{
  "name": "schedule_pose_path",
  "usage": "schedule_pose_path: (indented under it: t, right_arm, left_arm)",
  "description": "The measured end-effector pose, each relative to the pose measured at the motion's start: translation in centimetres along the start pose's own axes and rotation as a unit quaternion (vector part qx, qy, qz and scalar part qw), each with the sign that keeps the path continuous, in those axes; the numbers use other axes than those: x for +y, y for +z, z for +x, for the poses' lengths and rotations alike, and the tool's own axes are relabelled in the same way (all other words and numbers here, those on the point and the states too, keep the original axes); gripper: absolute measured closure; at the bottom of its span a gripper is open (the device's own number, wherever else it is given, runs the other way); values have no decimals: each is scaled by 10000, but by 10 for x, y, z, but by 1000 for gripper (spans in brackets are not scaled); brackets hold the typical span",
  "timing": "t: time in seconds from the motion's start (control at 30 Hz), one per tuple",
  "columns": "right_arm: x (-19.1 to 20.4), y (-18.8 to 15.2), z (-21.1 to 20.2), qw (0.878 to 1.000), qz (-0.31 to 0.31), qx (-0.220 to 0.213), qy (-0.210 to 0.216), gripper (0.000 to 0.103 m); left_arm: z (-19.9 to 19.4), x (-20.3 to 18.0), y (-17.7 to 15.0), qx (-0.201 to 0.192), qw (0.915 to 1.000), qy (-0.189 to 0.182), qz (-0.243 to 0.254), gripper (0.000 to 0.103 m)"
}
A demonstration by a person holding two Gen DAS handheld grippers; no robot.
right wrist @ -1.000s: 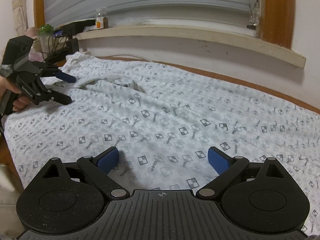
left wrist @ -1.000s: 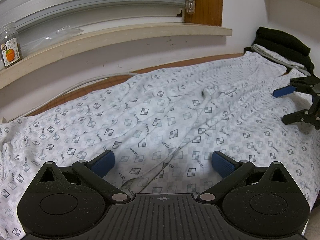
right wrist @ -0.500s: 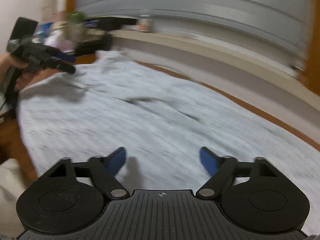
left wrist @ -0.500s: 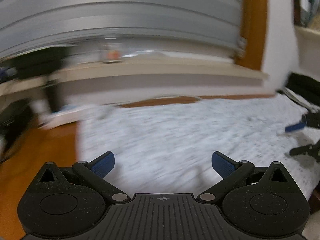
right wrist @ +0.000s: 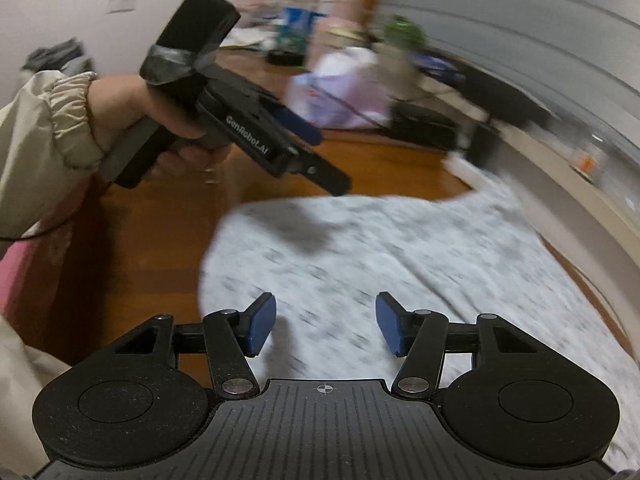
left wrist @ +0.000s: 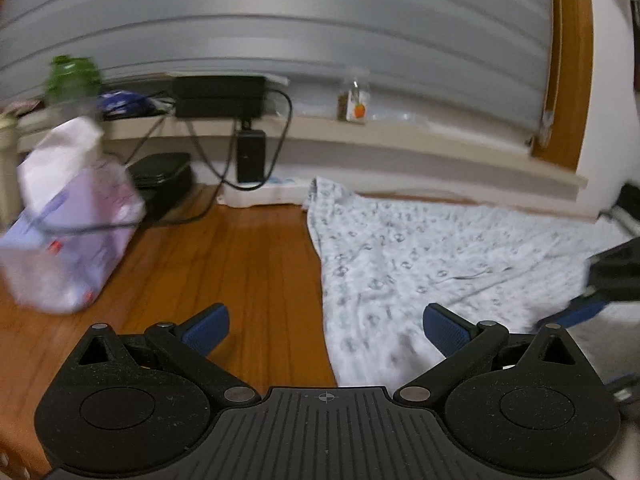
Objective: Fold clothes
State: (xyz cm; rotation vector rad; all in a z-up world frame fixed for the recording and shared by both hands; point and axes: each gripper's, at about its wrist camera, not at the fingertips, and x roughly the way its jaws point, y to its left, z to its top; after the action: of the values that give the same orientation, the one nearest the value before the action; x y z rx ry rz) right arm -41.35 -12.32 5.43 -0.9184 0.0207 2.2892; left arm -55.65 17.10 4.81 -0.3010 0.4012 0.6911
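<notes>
A white garment with a small grey check pattern (left wrist: 420,256) lies spread flat on the wooden table (left wrist: 248,264); it also shows in the right wrist view (right wrist: 400,256). My left gripper (left wrist: 326,324) is open and empty, above the garment's left edge. It also shows in the right wrist view (right wrist: 320,156), held in a hand above the garment's far left corner. My right gripper (right wrist: 325,322) is open and empty, low over the garment's near left part. Its blue fingertips (left wrist: 576,314) show at the right edge of the left wrist view.
A purple tissue pack (left wrist: 68,236) stands on the table at the left. Black boxes and cables (left wrist: 220,98) sit on and under the window sill (left wrist: 400,140), with a small jar (left wrist: 354,106) and a green-capped bottle (left wrist: 72,74). A wall runs behind.
Both grippers have swung left, from over the middle of the garment to its left end. Both stay open, the right one narrower. The views are motion-blurred.
</notes>
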Motion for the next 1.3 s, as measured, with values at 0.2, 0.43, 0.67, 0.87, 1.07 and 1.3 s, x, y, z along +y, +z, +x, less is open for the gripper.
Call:
schedule_pose_path:
  t: [0.2,0.43,0.67,0.87,1.07,1.3]
  right_arm:
    - [32,3,8,9982,-557,148,155,45]
    - [45,10,13,9967,-782,187,134,42]
    - [59,9,14,9931,-1113,313,205,37]
    - [62,4,11,9928,-1127,348,208,35]
    - [68,3,7,9919,-1197,243,363,35]
    - [90,7,9,9852,-1605,129,582,35]
  left_arm:
    - [-64,20,-52,6,9969,-526,-581,0]
    - [-55,22,-118,342,9895,-1236,-669,0]
    - [-14,30,-150,-147,9658,-1713,-1939,3]
    - [-2,34,-147,201,9538,-1913,-2309,73]
    - [-27,28,-112,733,9574,-1904,-2043,87]
    - [-62,23,-44,894,9674,-1662,-1687,87]
